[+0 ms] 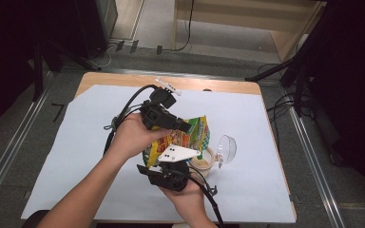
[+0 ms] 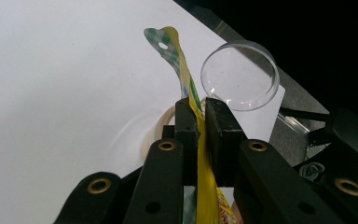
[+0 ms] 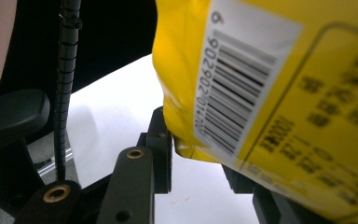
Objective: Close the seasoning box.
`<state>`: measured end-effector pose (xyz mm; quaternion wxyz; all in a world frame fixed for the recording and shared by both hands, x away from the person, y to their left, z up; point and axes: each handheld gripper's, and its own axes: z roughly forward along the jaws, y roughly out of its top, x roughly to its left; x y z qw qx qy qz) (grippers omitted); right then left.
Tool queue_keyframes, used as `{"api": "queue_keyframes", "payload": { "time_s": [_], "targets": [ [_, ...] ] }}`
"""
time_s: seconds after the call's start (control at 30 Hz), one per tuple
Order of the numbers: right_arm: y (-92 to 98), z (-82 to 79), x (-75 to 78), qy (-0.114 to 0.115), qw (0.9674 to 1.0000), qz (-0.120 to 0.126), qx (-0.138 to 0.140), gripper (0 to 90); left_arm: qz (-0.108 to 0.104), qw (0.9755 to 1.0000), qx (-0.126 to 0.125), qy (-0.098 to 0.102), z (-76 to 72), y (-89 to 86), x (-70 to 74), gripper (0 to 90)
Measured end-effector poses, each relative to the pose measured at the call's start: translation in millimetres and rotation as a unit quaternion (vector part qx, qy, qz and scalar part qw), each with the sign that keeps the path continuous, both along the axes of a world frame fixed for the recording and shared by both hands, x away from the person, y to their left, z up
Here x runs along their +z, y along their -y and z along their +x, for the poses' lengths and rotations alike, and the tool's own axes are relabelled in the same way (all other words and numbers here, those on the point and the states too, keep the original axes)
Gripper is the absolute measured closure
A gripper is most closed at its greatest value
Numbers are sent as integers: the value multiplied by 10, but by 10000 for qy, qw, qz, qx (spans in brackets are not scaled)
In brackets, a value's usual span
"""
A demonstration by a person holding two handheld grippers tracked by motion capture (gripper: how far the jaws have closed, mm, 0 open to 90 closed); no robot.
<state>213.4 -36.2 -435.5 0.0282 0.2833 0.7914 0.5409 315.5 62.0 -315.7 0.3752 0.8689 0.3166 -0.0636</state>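
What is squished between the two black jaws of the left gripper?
The flat top edge of the yellow snack bag. In the left gripper view, the left gripper clamps that edge, with no gap showing on either side.

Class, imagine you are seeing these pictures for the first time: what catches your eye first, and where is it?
The bright yellow snack bag stands out, held up over the middle of the white table cover between the left gripper, clamped on its edge, and the right gripper at its corner. A clear round lid stands just right of it.
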Motion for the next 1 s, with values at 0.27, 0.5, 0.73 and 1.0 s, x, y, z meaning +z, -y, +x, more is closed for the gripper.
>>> {"api": "queue_keyframes", "payload": {
  "time_s": [0.27, 0.5, 0.73, 1.0],
  "targets": [
    [7, 9, -26, -25, 10000, 36, -47, 689, 85, 9999, -20, 64, -51, 31, 33, 845],
    [8, -4, -8, -35, 10000, 68, -41, 689, 101, 9999, -14, 67, -49, 43, 41, 845],
    [-1, -3, -2, -20, 10000, 50, -24, 690, 135, 9999, -14, 13, -52, 47, 45, 848],
    [1, 0, -3, -41, 10000, 33, -24, 691, 78, 9999, -34, -138, -18, 45, 31, 848]
  ]
}}
